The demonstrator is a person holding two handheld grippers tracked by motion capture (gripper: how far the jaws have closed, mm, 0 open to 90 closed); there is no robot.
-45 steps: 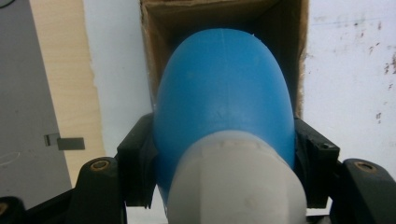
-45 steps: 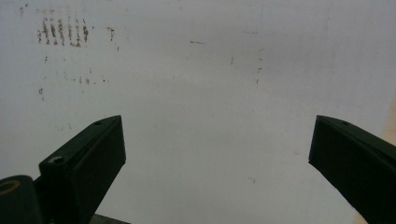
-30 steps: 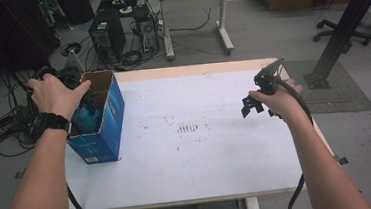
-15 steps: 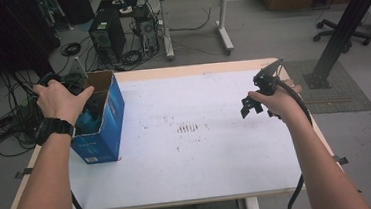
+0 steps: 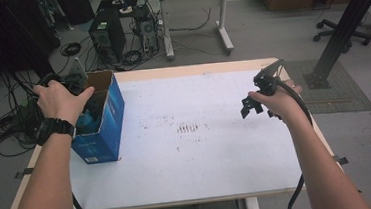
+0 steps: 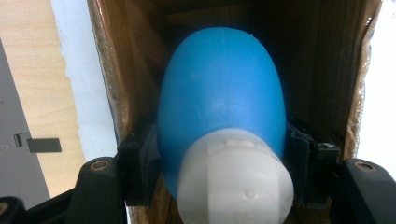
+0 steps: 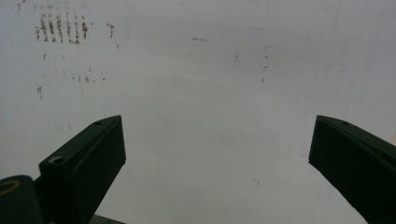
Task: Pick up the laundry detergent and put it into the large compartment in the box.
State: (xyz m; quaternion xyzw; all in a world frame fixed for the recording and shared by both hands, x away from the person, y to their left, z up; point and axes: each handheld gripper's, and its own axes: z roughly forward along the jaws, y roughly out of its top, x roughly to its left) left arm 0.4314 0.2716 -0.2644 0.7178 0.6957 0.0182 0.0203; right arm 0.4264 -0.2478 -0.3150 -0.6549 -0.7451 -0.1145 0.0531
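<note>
No readable writing on the blue cardboard box (image 5: 105, 122) at the table's (image 5: 205, 183) left edge, and inside it the left gripper (image 6: 219, 154) clamps a blue bottle (image 6: 222, 88) with a white cap (image 6: 236, 179), while the right gripper (image 7: 217, 154) hovers wide open and empty over the tabletop, well apart.

Parted tongs (image 7: 217, 163) above stained white table (image 7: 201, 74)

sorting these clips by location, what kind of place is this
Most likely an office or lab workspace: desktop computer towers and tangled cables sit on the grey floor, a rolling office chair stands at the right, and a white worktable holds a blue cardboard box.
</note>
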